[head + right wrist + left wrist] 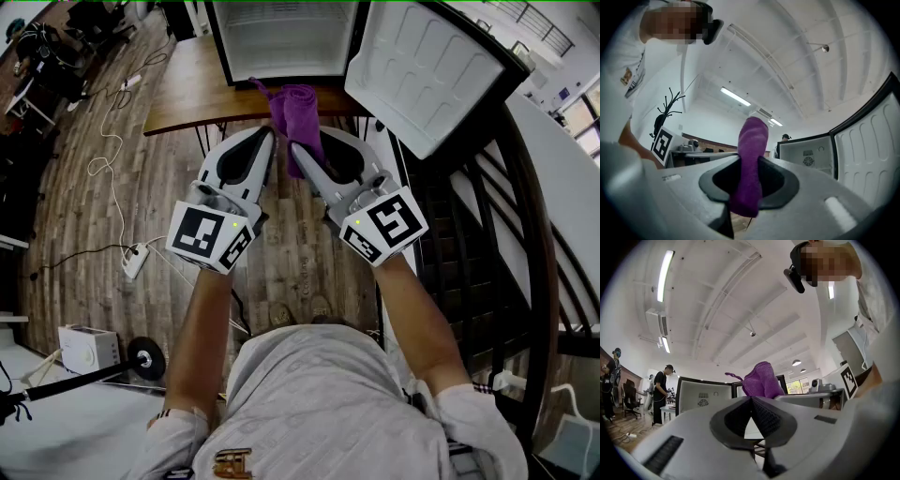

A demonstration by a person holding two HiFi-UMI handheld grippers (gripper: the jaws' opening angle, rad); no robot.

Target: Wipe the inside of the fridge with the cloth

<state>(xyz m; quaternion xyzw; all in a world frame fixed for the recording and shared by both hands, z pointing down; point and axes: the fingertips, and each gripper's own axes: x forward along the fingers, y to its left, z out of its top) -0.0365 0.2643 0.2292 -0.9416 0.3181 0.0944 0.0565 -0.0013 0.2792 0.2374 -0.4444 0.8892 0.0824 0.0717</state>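
Observation:
A purple cloth (298, 112) hangs folded in my right gripper (300, 148), whose jaws are shut on it; in the right gripper view the cloth (752, 140) stands up between the pads of that gripper (750, 163). My left gripper (269, 139) is just left of it, shut and empty, its pads meeting at the tip (751, 399), with the cloth (761, 379) showing behind. Both are held in front of the open fridge (281, 37), which stands on a wooden table (187, 89). The fridge door (422, 70) swings out to the right.
A power strip (136, 260) and cables lie on the wood floor at left. A white appliance (89, 349) sits lower left. A dark curved stair railing (525, 234) runs along the right. People (661, 387) stand in the background.

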